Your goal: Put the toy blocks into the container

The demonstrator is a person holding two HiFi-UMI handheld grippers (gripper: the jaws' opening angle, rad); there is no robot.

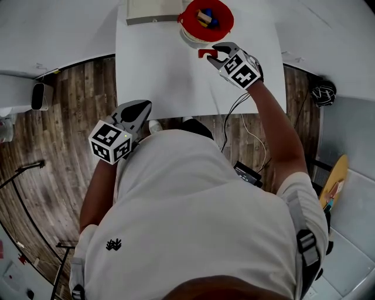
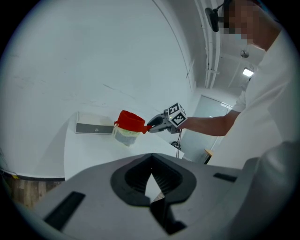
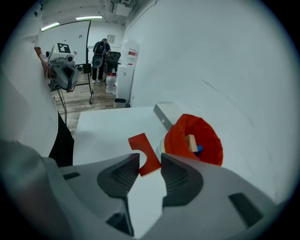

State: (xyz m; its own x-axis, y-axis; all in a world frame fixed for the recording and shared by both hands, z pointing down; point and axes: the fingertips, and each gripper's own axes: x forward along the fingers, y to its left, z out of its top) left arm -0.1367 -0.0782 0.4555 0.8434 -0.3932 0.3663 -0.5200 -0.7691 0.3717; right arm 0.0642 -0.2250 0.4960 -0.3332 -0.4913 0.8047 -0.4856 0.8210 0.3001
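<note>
A red arch-shaped toy block (image 1: 205, 53) (image 3: 144, 154) hangs above the white table (image 1: 164, 70), just to the near left of the container. My right gripper (image 1: 214, 54) (image 3: 150, 168) is shut on it, one pad on each face. The container (image 1: 226, 28) (image 3: 180, 136) (image 2: 130, 121) is a pale tub with a red liner at the table's far side. It holds a wooden block (image 3: 191, 143) and a blue one. My left gripper (image 1: 139, 110) (image 2: 151, 164) hangs at the table's near edge, shut with nothing in it. The left gripper view shows the right gripper (image 2: 157, 124) beside the container's rim.
A flat grey-white box (image 1: 151, 10) (image 2: 95, 127) lies at the table's back edge, left of the container. Wood floor (image 1: 64, 99) surrounds the table. Cables (image 1: 243, 135) hang below the table's near right. A person (image 3: 100, 51) stands far off across the room.
</note>
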